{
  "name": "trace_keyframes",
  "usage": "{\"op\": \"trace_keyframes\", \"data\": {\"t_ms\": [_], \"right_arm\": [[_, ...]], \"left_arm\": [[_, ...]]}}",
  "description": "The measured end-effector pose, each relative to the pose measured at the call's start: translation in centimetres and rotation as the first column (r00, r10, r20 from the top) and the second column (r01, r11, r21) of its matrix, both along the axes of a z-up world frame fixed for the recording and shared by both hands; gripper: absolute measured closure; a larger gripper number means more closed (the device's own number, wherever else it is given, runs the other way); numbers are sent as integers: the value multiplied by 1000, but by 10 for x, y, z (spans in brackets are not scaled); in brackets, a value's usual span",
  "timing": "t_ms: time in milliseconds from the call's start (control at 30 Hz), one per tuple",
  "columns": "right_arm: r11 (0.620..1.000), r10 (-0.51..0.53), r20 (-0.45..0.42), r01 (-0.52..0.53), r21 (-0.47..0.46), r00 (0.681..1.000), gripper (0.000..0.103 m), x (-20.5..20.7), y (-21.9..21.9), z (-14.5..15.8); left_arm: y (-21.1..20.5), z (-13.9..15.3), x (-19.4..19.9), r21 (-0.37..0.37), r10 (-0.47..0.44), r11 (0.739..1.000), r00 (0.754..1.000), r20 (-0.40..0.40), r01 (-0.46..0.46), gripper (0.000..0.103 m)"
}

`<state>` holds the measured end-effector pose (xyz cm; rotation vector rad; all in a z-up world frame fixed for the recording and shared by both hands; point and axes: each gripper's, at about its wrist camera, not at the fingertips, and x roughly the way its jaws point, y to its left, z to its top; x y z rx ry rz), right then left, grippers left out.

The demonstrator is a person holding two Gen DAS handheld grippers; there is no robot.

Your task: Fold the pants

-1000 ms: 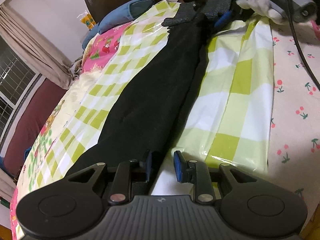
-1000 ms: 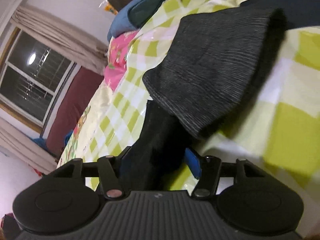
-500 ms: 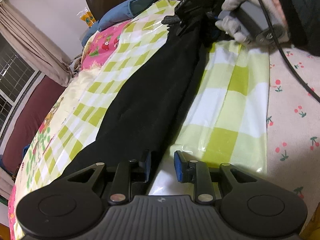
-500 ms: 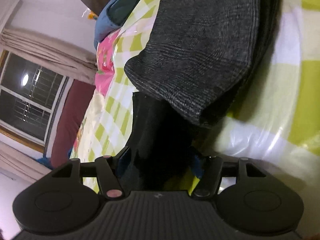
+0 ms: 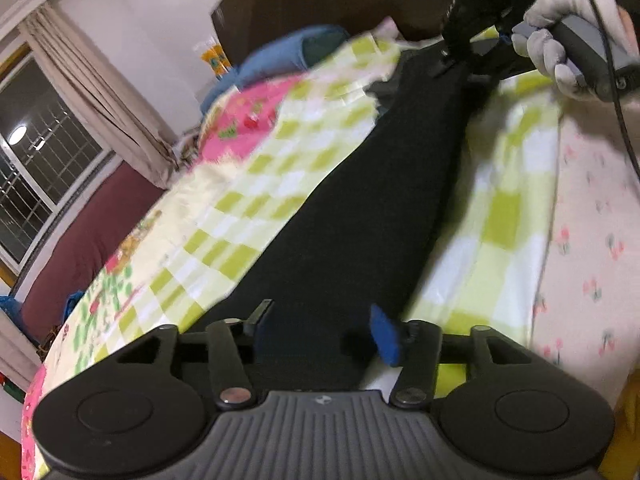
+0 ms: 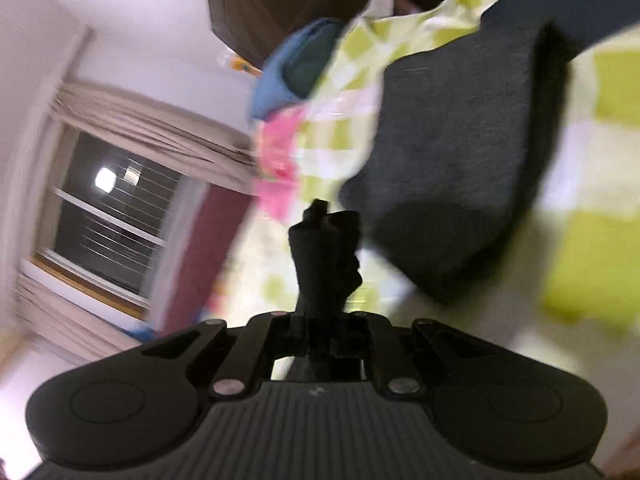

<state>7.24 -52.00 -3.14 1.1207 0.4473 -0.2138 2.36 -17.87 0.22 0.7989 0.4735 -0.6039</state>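
1. Black pants are lying stretched lengthwise on a green-and-white checked sheet, running from the near edge of the left wrist view to the far end of the bed.
2. Left gripper is sitting at the near end of the pants. Its jaws have just been opening and are now standing apart, with the black cloth lying between them. The blue pad on the right finger is showing clear of the fabric, so it is not clamping anything.
3. Right gripper is at the far end. Its jaws have just been closing and are now pinched together on a bunched fold of black cloth that is sticking up between the fingers in the right wrist view.
4. From the left wrist view, the right gripper is showing as a dark body above the far end of the pants, with a gloved hand wrapping its grey handle and a black cable trailing down.
5. Dark grey ribbed part of the pants is lying just right of the right gripper, on the checked sheet.
6. Right wrist view is motion-blurred, so fine contact detail there is not readable.
7. Surroundings: blue pillow and pink floral cover are lying left of the pants; cherry-print bedding is showing right of the checked sheet; beige curtain is hanging beside a dark window.
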Motion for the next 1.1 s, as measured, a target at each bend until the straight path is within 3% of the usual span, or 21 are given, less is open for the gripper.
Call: {"op": "trace_keyframes", "data": {"t_ms": [33, 100, 200, 333, 433, 467, 567, 667, 733, 833, 933, 1033, 1100], "right_arm": [[999, -9, -54, 11, 39, 998, 94, 1, -4, -13], [996, -25, -73, 31, 85, 997, 94, -2, -4, -27], [995, -35, -39, 39, 89, 999, 93, -6, 1, -23], [997, 5, -55, -1, 72, 998, 87, 8, -1, -20], [991, 27, -42, -21, 132, 999, 64, 10, 0, -34], [991, 27, -52, -20, 131, 998, 65, 13, 3, -39], [993, 14, -84, -4, 121, 996, 90, 10, 12, -34], [993, 0, -26, 3, 117, 1000, 91, 5, 16, -13], [996, -14, 2, 13, 88, 1000, 92, 0, 16, 3], [996, -79, 0, 79, 51, 997, 93, -10, 11, 14], [994, -100, -67, 102, 31, 993, 94, -9, 11, 10], [998, -52, -129, 49, -30, 990, 94, -7, 21, 9], [996, -80, -193, 71, -51, 978, 88, -9, 24, 15]], "left_arm": [[-1, -12, 2, 41, 8, 999, 1000, -24, -7, 37], [2, -34, 11, 99, 45, 994, 994, -102, -35, 37], [15, -30, 13, 61, 57, 997, 990, -132, -49, 37], [21, -22, 16, 22, 74, 997, 994, -86, -72, 37], [23, -16, 23, -30, 102, 994, 992, -77, -105, 37], [24, -18, 26, -37, 111, 993, 990, -82, -114, 35], [26, -38, 35, 23, 120, 993, 986, -116, -118, 25], [31, -35, 29, 5, 116, 993, 988, -103, -116, 26], [39, -18, 22, -54, 105, 993, 993, -44, -108, 26], [58, -9, 29, -94, 166, 982, 986, -5, -166, 18], [79, -37, 54, -35, 291, 955, 953, -91, -295, 17], [105, -39, 54, -109, 329, 931, 931, -156, -348, 17], [113, -31, 48, -126, 339, 927, 933, -123, -353, 17]]}}
